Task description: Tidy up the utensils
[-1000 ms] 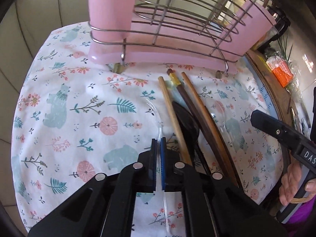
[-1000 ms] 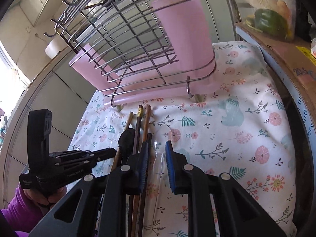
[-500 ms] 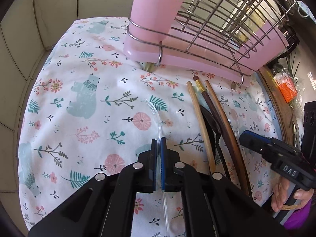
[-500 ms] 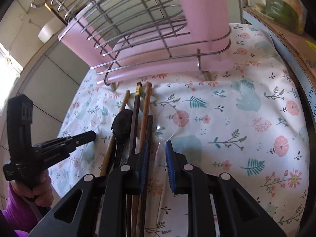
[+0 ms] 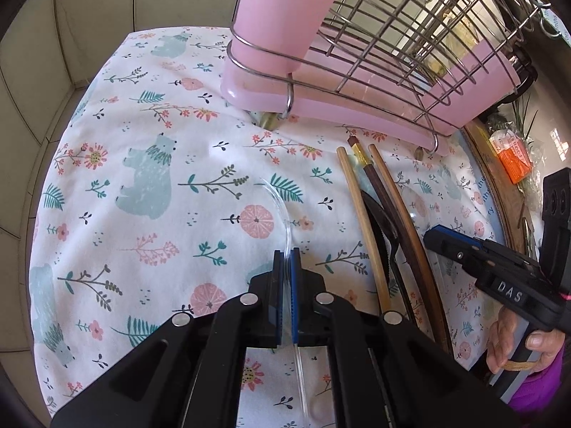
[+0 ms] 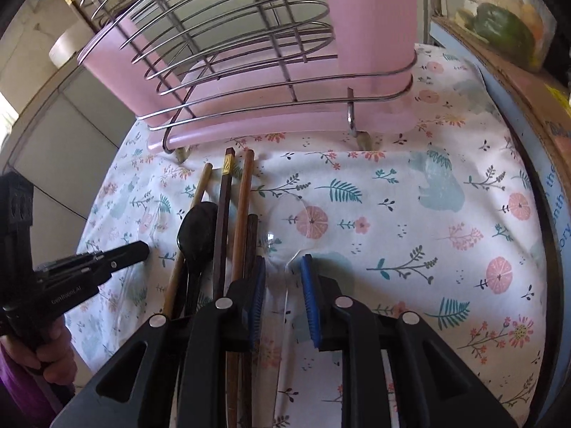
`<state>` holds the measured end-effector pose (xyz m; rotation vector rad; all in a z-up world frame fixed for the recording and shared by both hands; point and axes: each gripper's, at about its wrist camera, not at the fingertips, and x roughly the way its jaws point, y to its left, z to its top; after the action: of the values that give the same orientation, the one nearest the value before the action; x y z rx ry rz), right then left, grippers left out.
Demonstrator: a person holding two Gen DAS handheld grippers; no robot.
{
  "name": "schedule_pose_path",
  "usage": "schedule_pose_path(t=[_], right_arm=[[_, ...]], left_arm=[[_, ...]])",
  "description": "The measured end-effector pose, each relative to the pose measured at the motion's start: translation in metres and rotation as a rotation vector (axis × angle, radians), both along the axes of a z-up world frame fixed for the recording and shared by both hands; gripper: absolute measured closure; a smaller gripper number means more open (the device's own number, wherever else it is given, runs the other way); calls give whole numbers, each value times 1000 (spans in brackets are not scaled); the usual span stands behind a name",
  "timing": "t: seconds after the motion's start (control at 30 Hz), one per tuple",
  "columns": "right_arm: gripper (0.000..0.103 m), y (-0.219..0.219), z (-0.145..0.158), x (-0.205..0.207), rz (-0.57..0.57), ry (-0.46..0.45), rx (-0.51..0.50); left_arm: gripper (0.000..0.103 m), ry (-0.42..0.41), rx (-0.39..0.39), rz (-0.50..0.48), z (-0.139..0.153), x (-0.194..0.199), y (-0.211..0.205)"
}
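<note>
spread across the bench, a white cloth printed with teal bears, ferns and pink flowers (image 5: 150, 221), reaching a tiled wall on the left and a cardboard-edged clutter strip on the right. broad bare stretch of cloth left of the utensils in the left wrist view; another wide bare stretch right of them in the right wrist view.

standing at the far edge of the cloth, a chrome wire utensil rack with pink plastic liner and drip tray (image 5: 357, 82), raised on small feet, its tray edge just short of the utensil tips.

lying in a tight bundle in front of the rack, pointing at it: wooden chopsticks in light and dark brown (image 6: 223, 214), tips near the tray edge, with a black plastic spoon (image 6: 198, 232) against their left side in the right wrist view.

left tool (image 5: 284, 299) clenched on a clear plastic spoon (image 5: 282, 210), thin handle pinched between the blue pads, bowl curving forward over the cloth, well left of the bundle.

right tool (image 6: 283, 303) released, jaws parted astride another clear plastic utensil (image 6: 285, 228) lying on the cloth just right of the chopsticks, left finger close beside the darkest stick.
</note>
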<state>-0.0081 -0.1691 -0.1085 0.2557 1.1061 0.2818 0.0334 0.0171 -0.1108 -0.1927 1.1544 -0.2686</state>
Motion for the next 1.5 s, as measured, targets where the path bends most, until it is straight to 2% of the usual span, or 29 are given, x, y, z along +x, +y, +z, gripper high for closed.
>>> schedule_pose_path(t=[0.3, 0.37, 0.43, 0.5, 0.53, 0.73, 0.93, 1.03, 1.1, 1.17, 1.3, 1.5], right_arm=[[103, -15, 0, -12, -16, 13, -11], [101, -18, -2, -12, -3, 10, 14], [95, -21, 0, -11, 8, 11, 45], [72, -26, 2, -5, 8, 16, 87], [70, -28, 3, -2, 2, 20, 109], [69, -35, -6, 24, -3, 98, 186], [69, -33, -18, 43, 3, 173, 269], [74, -37, -22, 47, 1, 203, 333], [83, -40, -28, 48, -5, 226, 369], [84, -43, -32, 48, -9, 233, 401], [93, -47, -30, 45, -10, 206, 439], [101, -50, -16, 35, 0, 143, 465]], left_arm=[[100, 33, 10, 0, 3, 7, 6], [100, 46, 10, -4, 3, 11, 9], [100, 54, 19, -9, 4, 15, 9], [100, 60, 36, -19, 5, 16, 6], [100, 67, 45, -26, 6, 18, 5], [100, 107, 55, -37, 9, 25, 5], [100, 106, 69, -31, 15, 34, 7], [99, 120, 71, -36, 16, 42, 5], [99, 131, 73, -38, 16, 48, 5], [99, 146, 69, -40, 15, 53, 5], [98, 180, 69, -24, 11, 62, 4], [101, 165, 36, -12, 9, 66, 11]])
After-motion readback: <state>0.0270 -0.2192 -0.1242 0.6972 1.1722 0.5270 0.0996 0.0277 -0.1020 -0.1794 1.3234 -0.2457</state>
